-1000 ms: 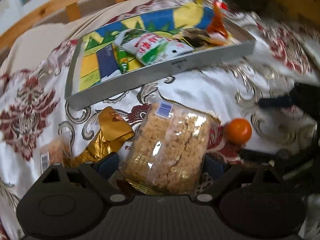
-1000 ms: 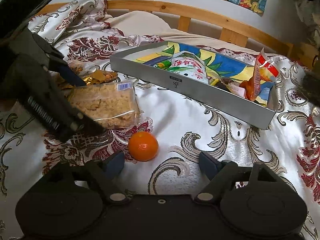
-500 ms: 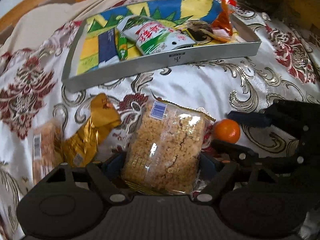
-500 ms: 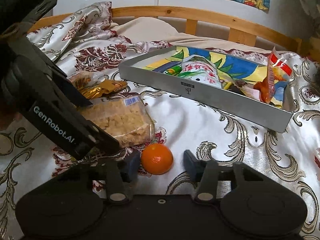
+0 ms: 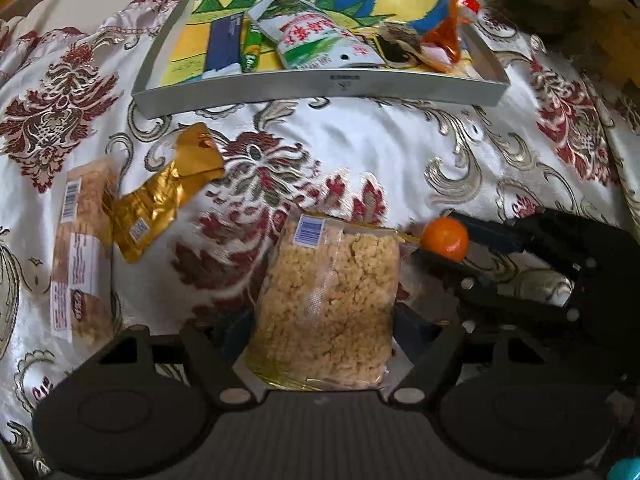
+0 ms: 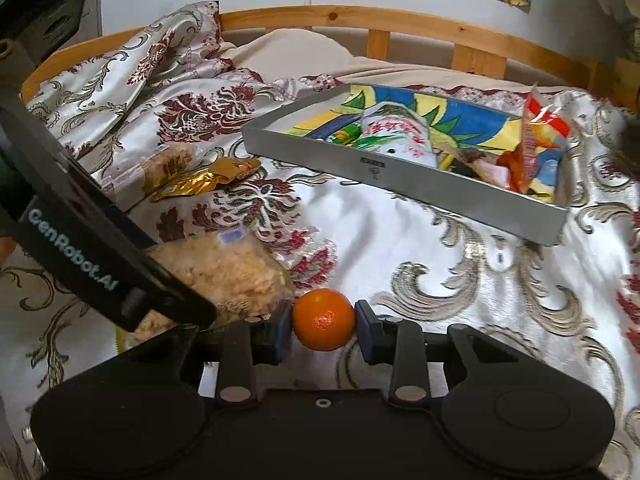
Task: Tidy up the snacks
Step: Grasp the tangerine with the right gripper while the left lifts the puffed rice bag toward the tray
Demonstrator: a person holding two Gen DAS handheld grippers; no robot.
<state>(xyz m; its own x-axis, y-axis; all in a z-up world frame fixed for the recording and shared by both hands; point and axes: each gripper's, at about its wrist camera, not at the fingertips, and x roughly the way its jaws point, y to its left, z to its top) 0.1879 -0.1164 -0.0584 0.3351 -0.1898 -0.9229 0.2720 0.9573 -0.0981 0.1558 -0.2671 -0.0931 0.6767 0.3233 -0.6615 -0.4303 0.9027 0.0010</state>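
Satin bedspread (image 6: 400, 248) in white, patterned with red and gold flowers, covers a bed with a wooden rail behind it; drawings hang on the wall above. I hold a black two-finger gripper in each hand. My left gripper (image 5: 320, 336) has just been closing and now clasps a clear bag of puffed rice cake (image 5: 332, 304) by its sides, the bag standing between the blue pads. My right gripper (image 6: 324, 326) has also just been closing; its blue pads press on both sides of a small orange (image 6: 323, 319), which sits just beside the bag on the cloth. Farther back lies a shallow grey tray (image 6: 400, 178) with a colourful painted floor, already holding a green-and-white packet (image 5: 320, 38) and an orange wrapper (image 6: 536, 140). A gold foil packet (image 5: 160, 196) and a pale wrapped bar (image 5: 78, 248) lie on the cloth, left of the bag.
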